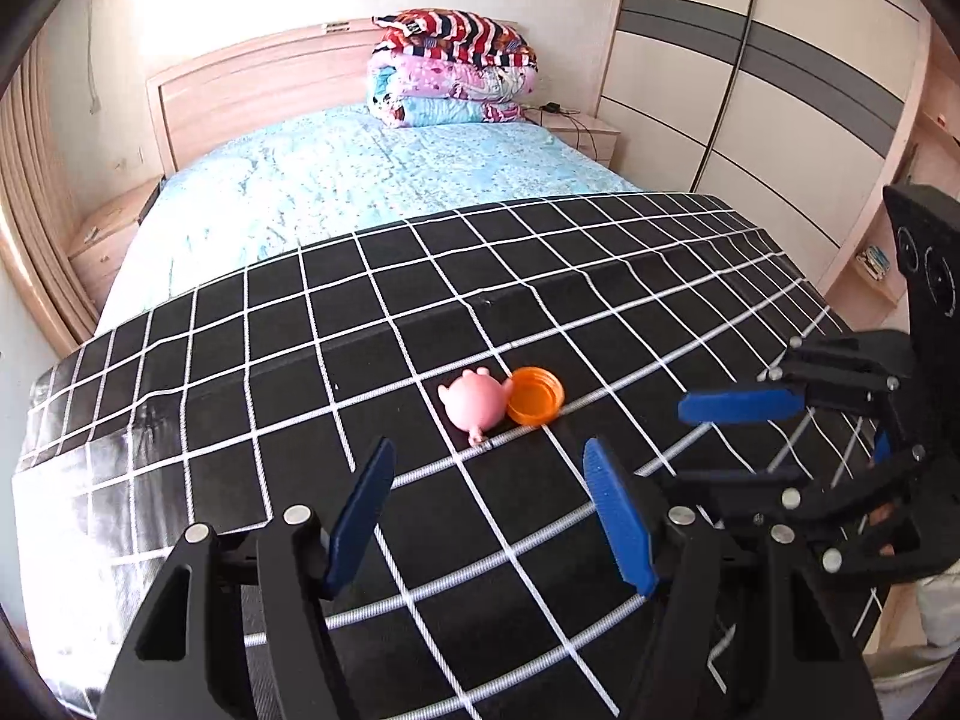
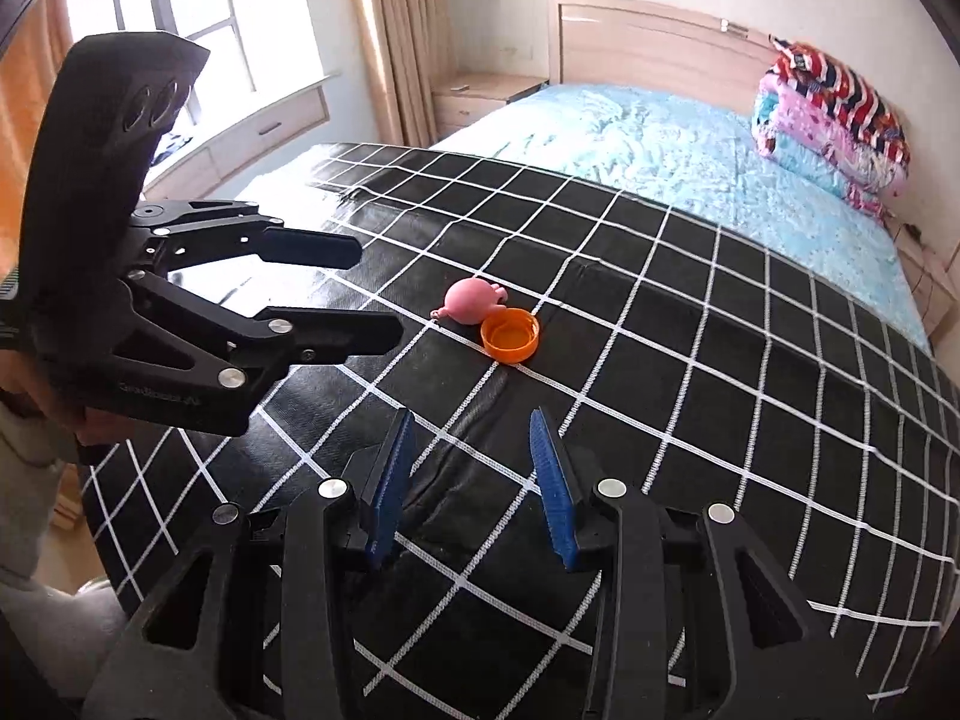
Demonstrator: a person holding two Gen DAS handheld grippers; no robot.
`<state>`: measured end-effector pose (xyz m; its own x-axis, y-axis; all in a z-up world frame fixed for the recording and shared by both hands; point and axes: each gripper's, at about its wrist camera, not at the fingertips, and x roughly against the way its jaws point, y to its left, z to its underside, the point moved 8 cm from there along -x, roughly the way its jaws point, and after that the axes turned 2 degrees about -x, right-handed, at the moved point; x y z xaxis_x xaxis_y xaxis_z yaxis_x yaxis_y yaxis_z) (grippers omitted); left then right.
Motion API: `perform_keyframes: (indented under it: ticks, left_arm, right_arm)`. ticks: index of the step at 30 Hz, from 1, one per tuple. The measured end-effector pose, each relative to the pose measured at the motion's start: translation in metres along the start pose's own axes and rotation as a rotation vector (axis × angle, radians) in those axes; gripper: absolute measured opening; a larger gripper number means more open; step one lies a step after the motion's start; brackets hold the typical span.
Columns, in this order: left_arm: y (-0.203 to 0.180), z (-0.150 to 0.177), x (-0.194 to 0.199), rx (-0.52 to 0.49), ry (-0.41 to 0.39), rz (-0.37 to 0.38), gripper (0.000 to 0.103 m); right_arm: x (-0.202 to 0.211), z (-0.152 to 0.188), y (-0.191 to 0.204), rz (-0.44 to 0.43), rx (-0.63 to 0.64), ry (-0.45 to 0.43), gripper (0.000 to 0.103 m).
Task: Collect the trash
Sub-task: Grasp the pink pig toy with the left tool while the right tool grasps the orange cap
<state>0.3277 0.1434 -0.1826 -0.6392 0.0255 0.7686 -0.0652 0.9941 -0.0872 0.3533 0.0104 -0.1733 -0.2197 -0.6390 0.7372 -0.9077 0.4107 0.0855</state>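
On the black checked cloth (image 1: 240, 360) over the bed, an orange cap (image 1: 536, 396) touches a pink toy (image 1: 474, 405) (both unheld), while the left gripper (image 1: 489, 504) gapes wide and the right gripper (image 2: 471, 474) stands narrower, both empty.

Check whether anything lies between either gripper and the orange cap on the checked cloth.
Nothing visible blocks either one. The left gripper and right gripper both face the orange cap across bare cloth; the pink toy sits touching its side, not in front.
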Motion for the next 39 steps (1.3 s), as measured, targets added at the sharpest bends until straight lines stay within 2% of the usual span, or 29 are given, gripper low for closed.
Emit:
perform_keyframes:
  ticks: [3, 7, 10, 12, 19, 25, 26, 27, 33, 39]
  left_arm:
    - [0.007, -0.007, -0.017, 0.014, 0.015, -0.018, 0.059]
    - [0.015, -0.012, -0.036, 0.037, 0.041, -0.005, 0.051]
    - [0.016, -0.016, -0.043, 0.029, 0.046, 0.022, 0.051]
    - [0.018, -0.015, -0.046, 0.039, 0.055, 0.032, 0.046]
    - [0.019, -0.012, -0.054, 0.085, 0.077, 0.12, 0.037]
    - [0.025, -0.01, -0.049, 0.121, 0.075, 0.145, 0.035]
    - [0.025, -0.009, -0.047, 0.126, 0.074, 0.144, 0.035]
    - [0.027, -0.009, -0.046, 0.131, 0.072, 0.142, 0.035]
    - [0.03, -0.005, -0.031, 0.141, 0.058, 0.135, 0.035]
    - [0.017, 0.001, -0.004, 0.117, 0.031, 0.141, 0.035]
  right_arm:
    - [-0.012, -0.005, -0.006, 0.017, -0.007, 0.016, 0.039]
    - [-0.022, -0.01, -0.007, -0.009, -0.023, 0.025, 0.039]
    - [-0.026, -0.013, -0.006, 0.006, -0.013, 0.025, 0.039]
    - [-0.029, -0.015, -0.008, 0.017, -0.01, 0.028, 0.039]
    - [-0.04, -0.018, -0.012, 0.005, -0.023, 0.047, 0.039]
    - [-0.05, -0.023, -0.012, 0.005, -0.022, 0.043, 0.038]
    - [-0.051, -0.022, -0.012, 0.004, -0.021, 0.045, 0.03]
    - [-0.052, -0.022, -0.012, 0.008, -0.017, 0.043, 0.028]
    - [-0.047, -0.018, -0.011, 0.019, -0.006, 0.035, 0.027]
    - [-0.026, -0.01, 0.0, 0.043, 0.026, 0.01, 0.027]
